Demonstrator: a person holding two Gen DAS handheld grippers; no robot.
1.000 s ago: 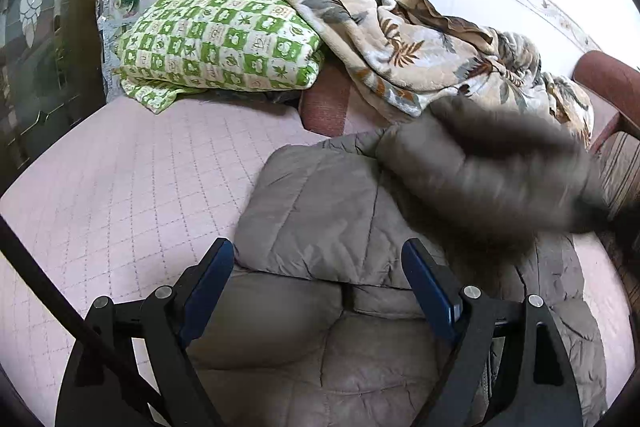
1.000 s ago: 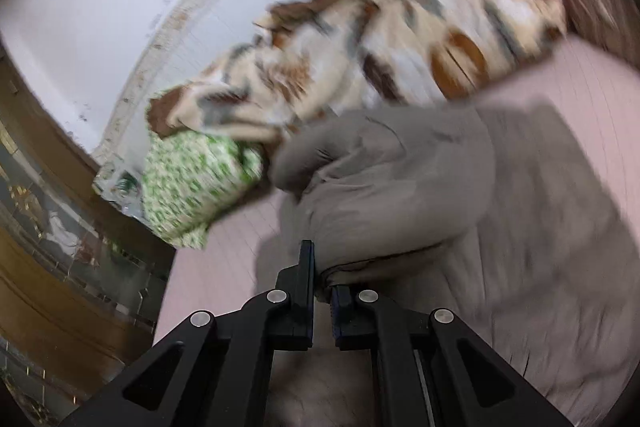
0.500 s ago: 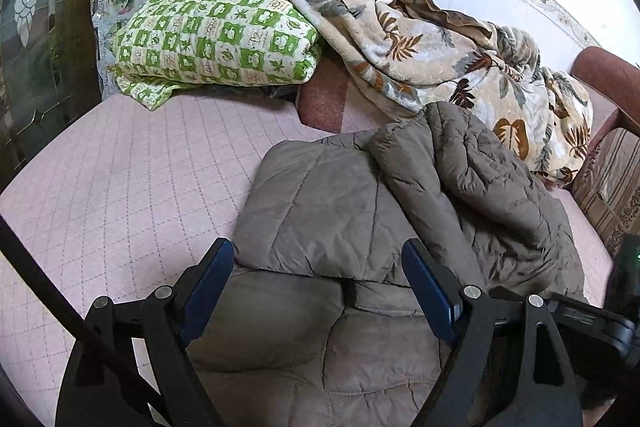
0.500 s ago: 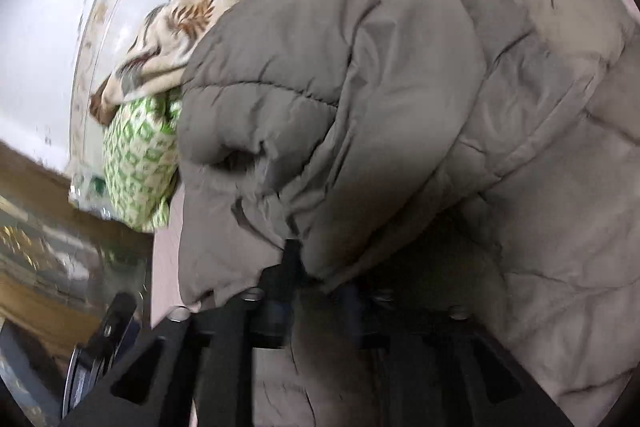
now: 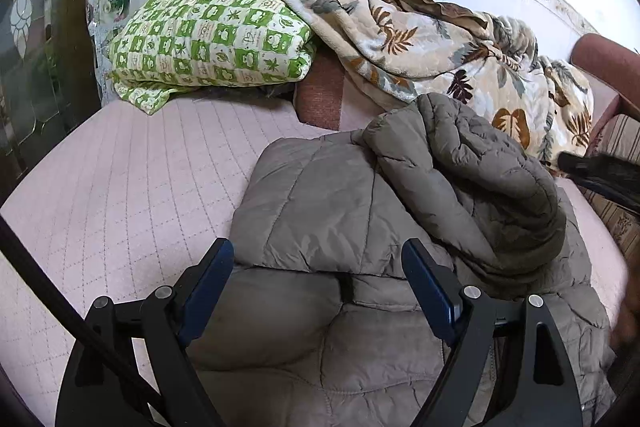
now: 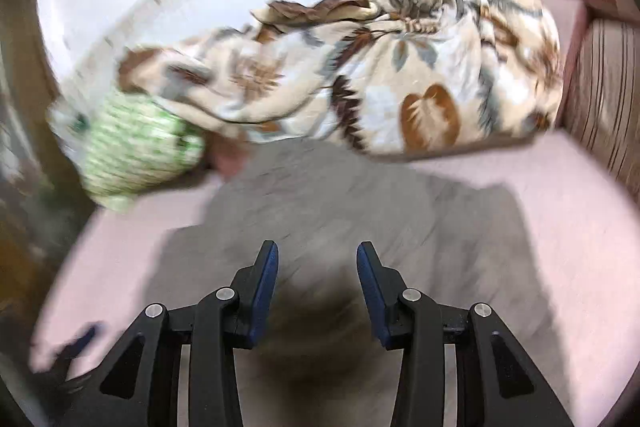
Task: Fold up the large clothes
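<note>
A grey quilted padded jacket (image 5: 340, 211) lies on the pink quilted bed cover (image 5: 120, 167). One sleeve (image 5: 480, 167) is folded over its right side. My left gripper (image 5: 318, 267) is open and empty, low over the jacket's near part. My right gripper (image 6: 317, 263) is open and empty above the jacket (image 6: 360, 211), which is blurred in the right wrist view. Part of the right gripper shows at the right edge of the left wrist view (image 5: 600, 175).
A green and white patterned quilt (image 5: 212, 39) and a cream leaf-print blanket (image 5: 420, 39) are piled at the back against the white wall. A reddish bolster (image 5: 320, 95) lies between them. A striped cushion (image 6: 600, 99) is at the right. A dark glass-panelled wooden frame (image 5: 36, 27) stands on the left.
My right gripper carried the sleeve over the jacket, let it go, opened and pulled back. The sleeve now rests on the jacket. My left gripper has stayed open in place.
</note>
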